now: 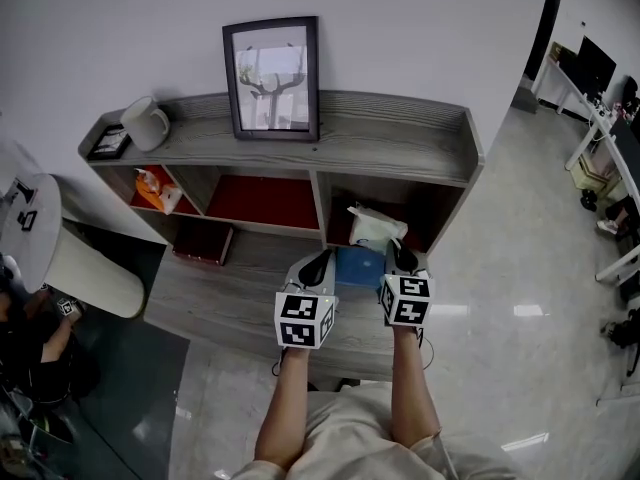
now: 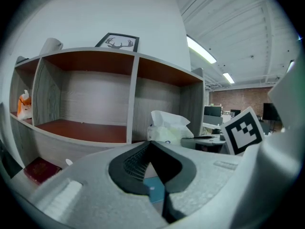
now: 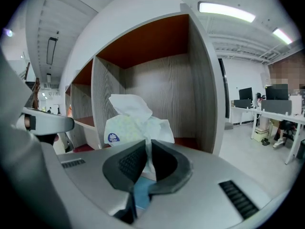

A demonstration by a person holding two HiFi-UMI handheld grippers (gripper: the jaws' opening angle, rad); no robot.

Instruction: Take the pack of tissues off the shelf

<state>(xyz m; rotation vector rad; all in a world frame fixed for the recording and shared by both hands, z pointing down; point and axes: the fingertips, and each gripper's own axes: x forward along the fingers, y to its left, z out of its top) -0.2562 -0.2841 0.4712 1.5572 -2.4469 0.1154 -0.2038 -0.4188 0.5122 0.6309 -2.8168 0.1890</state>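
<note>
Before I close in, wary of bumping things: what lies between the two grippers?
A flat blue item lies on the shelf's front ledge between the left gripper and right gripper, just before the tissue pack; the head view shows it.

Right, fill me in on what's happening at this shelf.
A person holds a gripper in each hand in front of the shelf. The tissue pack sits in the shelf's right compartment and no jaw appears to be on it yet. The right gripper points straight at the pack, jaws only a slit apart. The left gripper is alongside, jaws together, holding nothing.
</note>
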